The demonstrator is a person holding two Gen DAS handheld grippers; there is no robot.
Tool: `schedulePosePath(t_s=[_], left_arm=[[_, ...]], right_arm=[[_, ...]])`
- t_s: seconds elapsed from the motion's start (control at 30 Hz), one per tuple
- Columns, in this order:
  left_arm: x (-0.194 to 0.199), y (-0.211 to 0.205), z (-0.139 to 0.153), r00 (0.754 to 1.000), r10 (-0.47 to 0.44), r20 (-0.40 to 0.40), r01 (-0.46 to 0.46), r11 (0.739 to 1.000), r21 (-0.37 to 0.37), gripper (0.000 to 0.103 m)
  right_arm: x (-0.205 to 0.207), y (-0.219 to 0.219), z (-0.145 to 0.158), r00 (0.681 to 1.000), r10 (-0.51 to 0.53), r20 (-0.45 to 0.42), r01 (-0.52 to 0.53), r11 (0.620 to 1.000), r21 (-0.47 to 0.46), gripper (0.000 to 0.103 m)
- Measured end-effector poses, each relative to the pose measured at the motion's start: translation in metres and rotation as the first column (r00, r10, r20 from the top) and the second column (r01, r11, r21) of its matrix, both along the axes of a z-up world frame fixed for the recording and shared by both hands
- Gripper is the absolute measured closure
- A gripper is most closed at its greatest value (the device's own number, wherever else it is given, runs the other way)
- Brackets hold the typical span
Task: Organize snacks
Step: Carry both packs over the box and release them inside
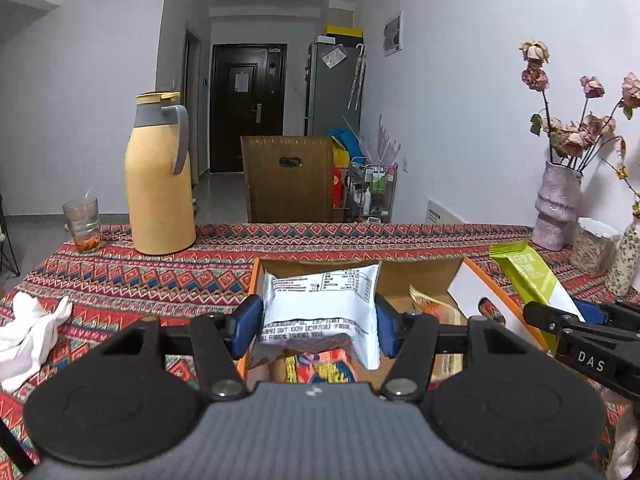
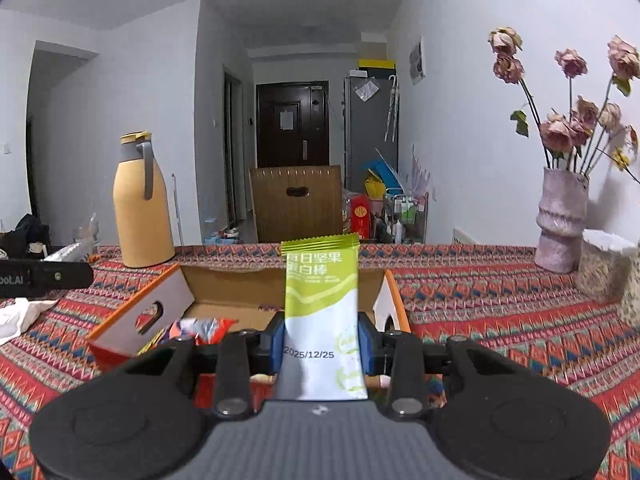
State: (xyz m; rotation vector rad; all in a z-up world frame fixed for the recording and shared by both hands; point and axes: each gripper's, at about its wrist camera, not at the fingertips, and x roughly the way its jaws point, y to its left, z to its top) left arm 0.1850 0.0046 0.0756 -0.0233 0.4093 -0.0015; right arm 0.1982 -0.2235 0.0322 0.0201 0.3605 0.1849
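Observation:
My left gripper (image 1: 318, 326) is shut on a white snack packet (image 1: 320, 308) with printed text, held over an open orange cardboard box (image 1: 420, 276). More colourful packets (image 1: 320, 372) lie inside the box below it. My right gripper (image 2: 322, 346) is shut on a green-and-white bar wrapper (image 2: 322, 304) that stands upright above the same box (image 2: 224, 280). In the left wrist view the right gripper (image 1: 580, 320) shows at the right edge with the green wrapper (image 1: 528, 276). The left gripper's arm (image 2: 44, 276) pokes in at the left of the right wrist view.
A yellow thermos jug (image 1: 158, 176) and a glass (image 1: 82, 224) stand at the table's far left. A pink vase of dried roses (image 1: 558, 208) and patterned jars (image 2: 604, 264) stand at the far right. A white cloth (image 1: 28, 332) lies on the patterned tablecloth (image 2: 500, 312).

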Motion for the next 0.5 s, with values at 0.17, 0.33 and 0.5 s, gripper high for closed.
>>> schedulePosePath(t_s=[0.17, 0.33, 0.5], left_arm=[[0.027, -0.005, 0.0, 1.0, 0.011, -0.005, -0.011, 1.0, 0.011, 0.044], [0.059, -0.006, -0.006, 0.999, 0.033, -0.023, -0.032, 0.999, 0.015, 0.044], [0.084, -0.004, -0.02, 0.997, 0.063, -0.05, -0.063, 0.998, 0.006, 0.044]], right_arm=[[0.031, 0.006, 0.001, 1.0, 0.005, -0.003, -0.005, 1.0, -0.001, 0.068], [0.062, 0.01, -0.003, 1.0, 0.002, -0.025, -0.002, 1.0, 0.006, 0.068], [0.088, 0.013, -0.017, 0.998, -0.003, -0.062, 0.004, 1.0, 0.018, 0.068]])
